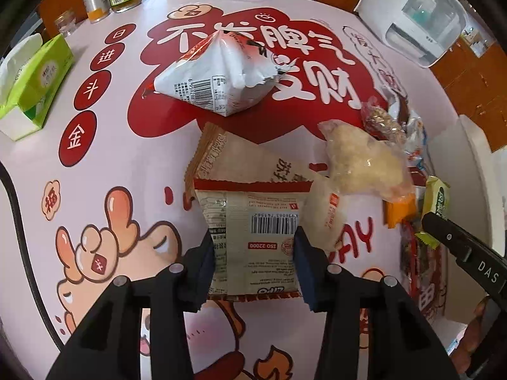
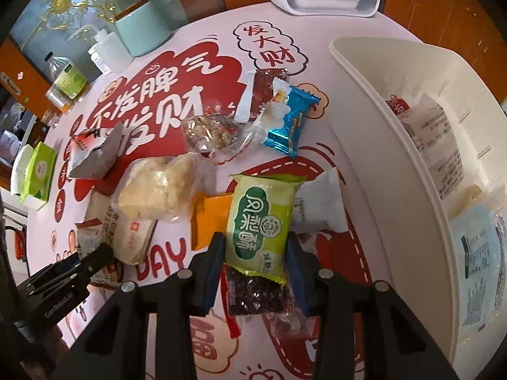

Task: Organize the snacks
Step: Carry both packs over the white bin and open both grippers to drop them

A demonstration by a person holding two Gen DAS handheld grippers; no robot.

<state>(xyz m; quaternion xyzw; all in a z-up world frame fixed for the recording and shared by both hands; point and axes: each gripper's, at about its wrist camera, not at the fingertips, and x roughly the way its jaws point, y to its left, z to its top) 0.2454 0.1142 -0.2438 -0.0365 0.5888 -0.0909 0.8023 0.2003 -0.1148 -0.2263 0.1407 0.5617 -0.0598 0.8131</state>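
- The left gripper (image 1: 253, 266) is clamped on a beige packet (image 1: 250, 237) lying on the table (image 1: 126, 164).
- The right gripper (image 2: 256, 272) is closed around a green packet (image 2: 261, 224) in the snack pile.
- Both pickups look underway; next, lift each packet clear and carry it to the white bin (image 2: 389, 145) on the right.

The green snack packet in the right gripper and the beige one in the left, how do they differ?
The green packet shows its printed front; the beige packet shows its barcode back. The green one lies over a dark red snack, the beige one over paler packets. Both sit pinched between pads.
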